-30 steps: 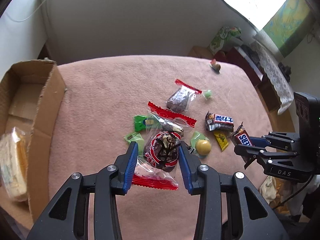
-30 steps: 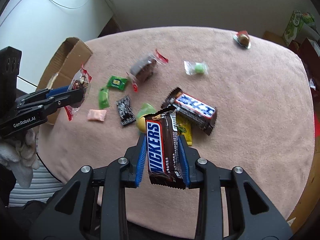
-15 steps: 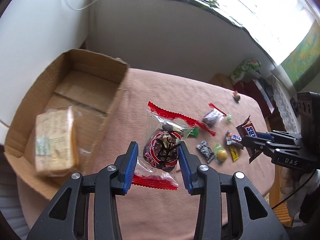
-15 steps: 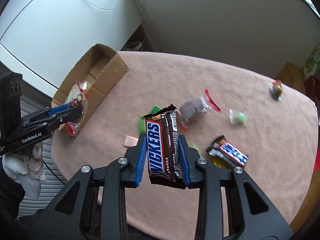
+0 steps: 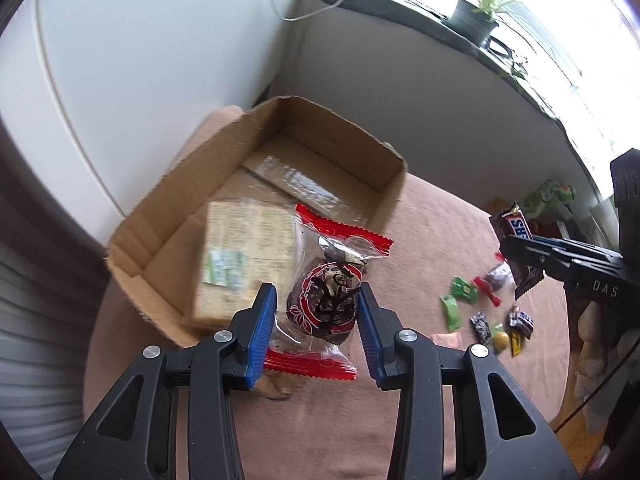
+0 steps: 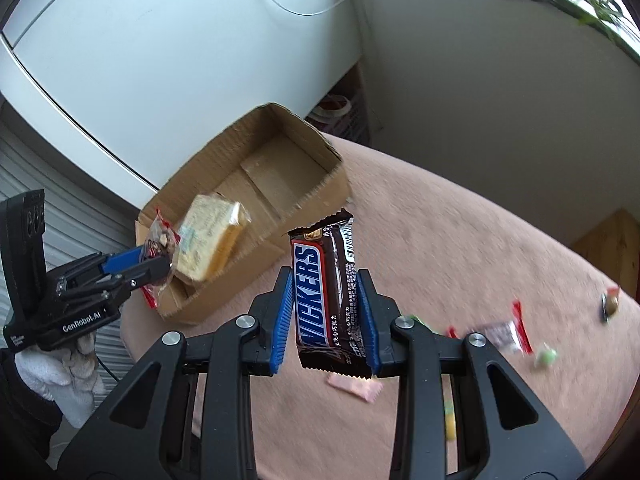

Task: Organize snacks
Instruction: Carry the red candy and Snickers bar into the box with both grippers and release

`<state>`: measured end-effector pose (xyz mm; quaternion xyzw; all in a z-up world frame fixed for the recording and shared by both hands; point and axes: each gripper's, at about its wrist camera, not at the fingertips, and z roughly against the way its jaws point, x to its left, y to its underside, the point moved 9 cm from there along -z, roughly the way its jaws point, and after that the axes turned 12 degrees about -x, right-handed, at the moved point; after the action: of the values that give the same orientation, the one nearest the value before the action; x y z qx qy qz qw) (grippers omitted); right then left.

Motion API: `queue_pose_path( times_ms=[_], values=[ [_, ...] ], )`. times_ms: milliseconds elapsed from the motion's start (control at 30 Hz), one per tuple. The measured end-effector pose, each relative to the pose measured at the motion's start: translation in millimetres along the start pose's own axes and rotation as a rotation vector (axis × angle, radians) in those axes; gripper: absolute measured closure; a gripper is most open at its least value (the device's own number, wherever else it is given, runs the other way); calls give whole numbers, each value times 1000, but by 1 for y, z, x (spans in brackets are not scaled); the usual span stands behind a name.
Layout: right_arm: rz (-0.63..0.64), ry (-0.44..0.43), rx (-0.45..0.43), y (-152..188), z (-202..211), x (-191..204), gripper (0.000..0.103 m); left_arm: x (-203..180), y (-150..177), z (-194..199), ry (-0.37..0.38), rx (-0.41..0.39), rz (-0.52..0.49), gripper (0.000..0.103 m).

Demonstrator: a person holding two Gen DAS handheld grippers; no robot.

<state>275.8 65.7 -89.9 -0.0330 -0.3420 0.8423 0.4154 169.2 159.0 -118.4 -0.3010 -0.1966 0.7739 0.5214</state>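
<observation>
Overhead, both loaded tongs [image 5: 316, 312] hang above the box rim [image 5: 396, 184].

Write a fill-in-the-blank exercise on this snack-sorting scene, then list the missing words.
1. The right gripper is shut on a bar whose wrapper reads ____.
2. The left gripper holds a clear-wrapped pastry whose sealed ends are coloured ____.
3. The cardboard box already holds one wrapped ____-coloured block.
4. The loose candies lie on a ____-coloured tablecloth.

Missing words: Snickers; red; yellow; pink
</observation>
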Motion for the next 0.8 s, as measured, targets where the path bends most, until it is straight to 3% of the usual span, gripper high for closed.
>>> queue_pose_path(
  times_ms=[333, 733, 767, 800],
  values=[
    [77, -27, 33, -31, -45, 36, 71, 41, -16, 1, -71, -34, 55, 64],
    [118, -31, 84, -36, -84, 52, 71, 62, -26, -13, -120, -26, 63, 64],
    [124, -27, 84, -36, -85, 52, 68, 63, -27, -13, -129, -28, 58, 63],
    [128, -23, 80, -37, -85, 53, 56, 64, -27, -13, -139, -29, 52, 62]
  ],
)
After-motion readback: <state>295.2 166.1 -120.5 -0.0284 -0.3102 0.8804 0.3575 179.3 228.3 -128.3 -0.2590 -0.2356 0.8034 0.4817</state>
